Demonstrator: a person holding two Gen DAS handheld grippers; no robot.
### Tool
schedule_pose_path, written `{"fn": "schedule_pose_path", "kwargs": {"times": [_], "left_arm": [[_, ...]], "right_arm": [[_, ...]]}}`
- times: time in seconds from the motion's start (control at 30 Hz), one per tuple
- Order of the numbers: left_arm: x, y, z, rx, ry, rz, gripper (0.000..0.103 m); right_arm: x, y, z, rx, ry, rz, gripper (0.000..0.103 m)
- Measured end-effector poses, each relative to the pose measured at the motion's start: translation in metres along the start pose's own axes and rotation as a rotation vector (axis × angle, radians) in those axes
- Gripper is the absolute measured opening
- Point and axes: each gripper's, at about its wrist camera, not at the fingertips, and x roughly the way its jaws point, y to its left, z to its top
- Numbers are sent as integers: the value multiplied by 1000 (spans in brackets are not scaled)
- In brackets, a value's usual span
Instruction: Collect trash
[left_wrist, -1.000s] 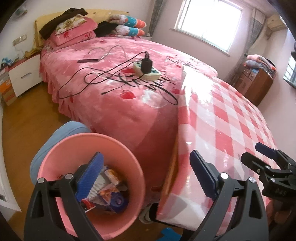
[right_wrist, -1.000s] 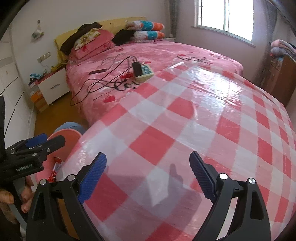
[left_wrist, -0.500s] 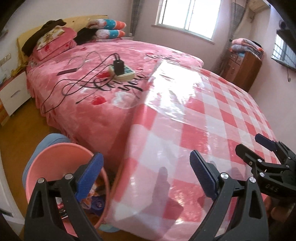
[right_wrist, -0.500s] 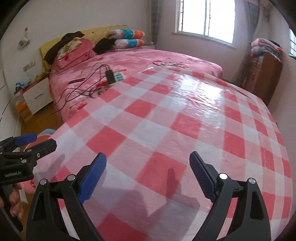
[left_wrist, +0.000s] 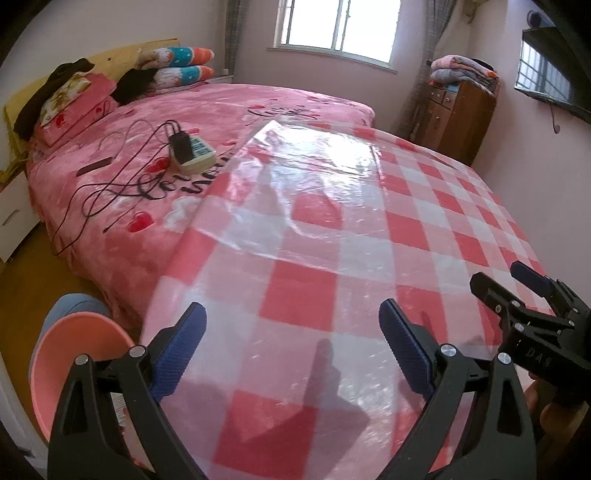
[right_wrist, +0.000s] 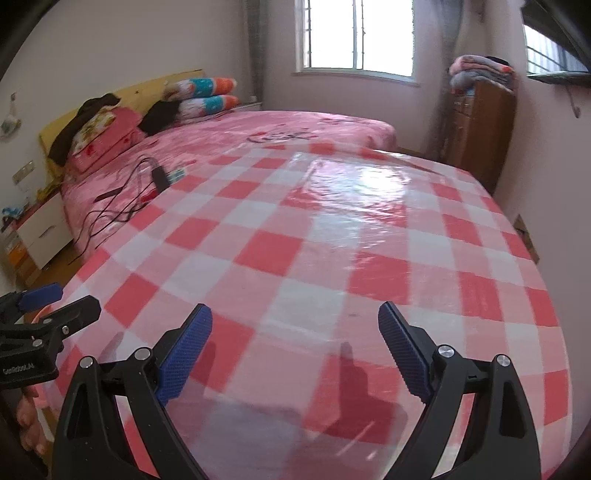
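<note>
A pink bin (left_wrist: 70, 343) stands on the floor at the lower left of the left wrist view, beside the table's edge; a scrap of wrapper shows inside it behind my finger. My left gripper (left_wrist: 291, 332) hangs open over the near part of the red-and-white checked table (left_wrist: 332, 236), nothing between its blue pads. My right gripper (right_wrist: 295, 332) is also open and empty above the same table (right_wrist: 332, 258). Each gripper appears at the edge of the other's view. No loose trash shows on the cloth.
A pink bed (left_wrist: 155, 155) lies past the table with a power strip (left_wrist: 192, 151) and black cables on it. A wooden dresser (left_wrist: 458, 118) with folded blankets stands at the back right. A white nightstand (right_wrist: 40, 232) is at the left.
Both grippers have swung right, away from the bin and over the table. The bin has slid from the left view's centre to its lower left corner. Both stayed open.
</note>
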Motion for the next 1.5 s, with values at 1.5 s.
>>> {"fn": "schedule_pose_path", "kwargs": {"times": [1.5], "left_arm": [[29, -134, 20, 114, -43, -34, 95]], "right_arm": [[-30, -116, -13, 136, -107, -191, 93]]}}
